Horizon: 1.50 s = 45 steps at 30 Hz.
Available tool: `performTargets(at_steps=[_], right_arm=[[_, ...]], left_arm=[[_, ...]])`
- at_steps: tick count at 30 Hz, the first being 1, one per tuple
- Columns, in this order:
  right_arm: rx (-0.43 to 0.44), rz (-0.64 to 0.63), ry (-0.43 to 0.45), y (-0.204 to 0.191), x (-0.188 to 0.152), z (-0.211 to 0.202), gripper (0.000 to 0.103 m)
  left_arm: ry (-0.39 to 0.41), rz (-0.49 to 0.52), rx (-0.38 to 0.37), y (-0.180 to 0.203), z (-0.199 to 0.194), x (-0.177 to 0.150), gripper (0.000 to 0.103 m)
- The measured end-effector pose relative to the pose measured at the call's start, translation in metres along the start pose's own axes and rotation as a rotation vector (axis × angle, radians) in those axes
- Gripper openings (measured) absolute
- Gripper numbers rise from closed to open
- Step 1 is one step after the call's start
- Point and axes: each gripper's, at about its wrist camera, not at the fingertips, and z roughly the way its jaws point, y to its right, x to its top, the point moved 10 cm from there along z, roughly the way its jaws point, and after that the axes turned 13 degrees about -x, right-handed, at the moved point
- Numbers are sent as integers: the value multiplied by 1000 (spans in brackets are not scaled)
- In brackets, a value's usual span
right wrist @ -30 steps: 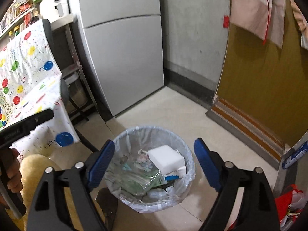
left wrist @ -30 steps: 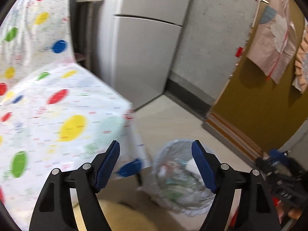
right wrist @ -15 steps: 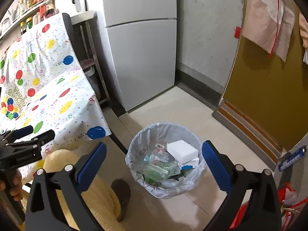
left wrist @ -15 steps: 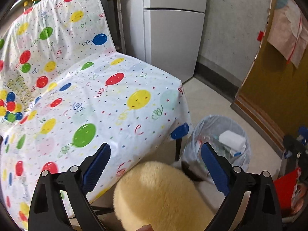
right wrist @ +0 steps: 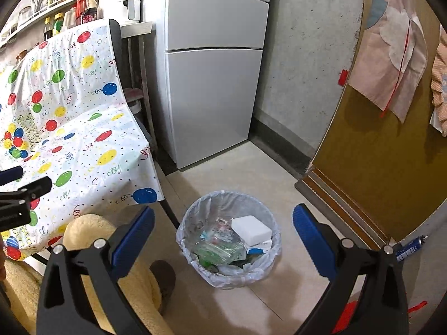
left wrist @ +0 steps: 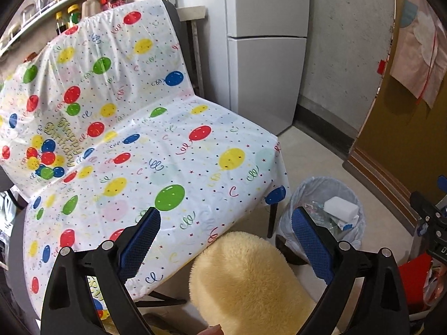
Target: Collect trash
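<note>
Left gripper (left wrist: 225, 240): held wide apart and empty, raised over the front edge of the balloon-print cover (left wrist: 156, 150); it was judged to be parked there because nothing on the cover remained to be picked.

Right gripper (right wrist: 223, 240): jaws spread wide, nothing between them; it was aimed down at the waste bin (right wrist: 190, 224), which sat framed between the two blue pads, a pose judged to suit a check of the contents or a reach for the liner.

Waste bin, position: stood on the tiled floor, just beside the corner of the covered seat and in front of the fridge (right wrist: 212, 83); judged to be placed there for easy dropping from the seat.

Bin liner: a thin, translucent white bag was seen folded over the rim, crinkled, with the mouth left open.

Contents: a white block (right wrist: 251, 229) lay on top at the right side, over a small white-and-blue carton; clear and green plastic wrappers (right wrist: 218, 251) were packed beside it. The fill was estimated at about half.

Seat surface: no loose litter was seen on the cover.

Other: a fluffy yellow item (left wrist: 251, 279) lay below the left gripper; its identity could not be told.
</note>
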Motion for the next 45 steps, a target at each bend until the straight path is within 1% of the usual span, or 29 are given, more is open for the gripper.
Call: performTargets(at_steps=[8,45], right_arm=[[7,3,-6,0,-2,2,97],[9,13,2,2,1,2,97]], left_arm=[[-4,-18,-12,-2,0,0,94],[4,-19,-9,-4,-3,1,94]])
